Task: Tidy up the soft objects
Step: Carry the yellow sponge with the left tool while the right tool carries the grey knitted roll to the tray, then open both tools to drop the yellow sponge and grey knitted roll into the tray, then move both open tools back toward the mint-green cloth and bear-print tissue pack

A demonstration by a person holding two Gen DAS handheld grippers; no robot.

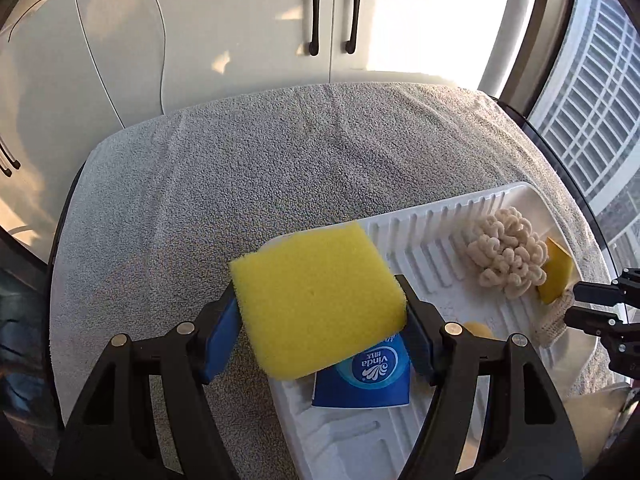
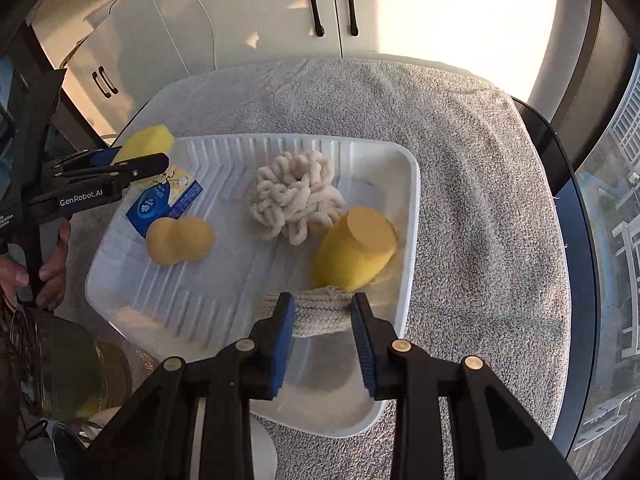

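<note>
My left gripper [image 1: 320,304] is shut on a square yellow sponge [image 1: 316,300] and holds it above the left end of the white ridged tray [image 1: 424,236]; the sponge also shows in the right wrist view [image 2: 148,142]. My right gripper [image 2: 322,312] has its blue pads on both sides of a cream woven cloth [image 2: 320,314] at the tray's [image 2: 208,308] near edge. In the tray lie a cream chenille ball [image 2: 294,198], an oval yellow sponge [image 2: 354,250], a peanut-shaped yellow sponge [image 2: 180,240] and a blue Vinda tissue pack [image 2: 164,200].
A grey towel [image 1: 280,160] covers the round table. White cupboards with black handles [image 1: 332,16] stand behind it. A window [image 1: 592,120] is on the right. A glass bowl [image 2: 80,376] sits at the lower left of the right wrist view.
</note>
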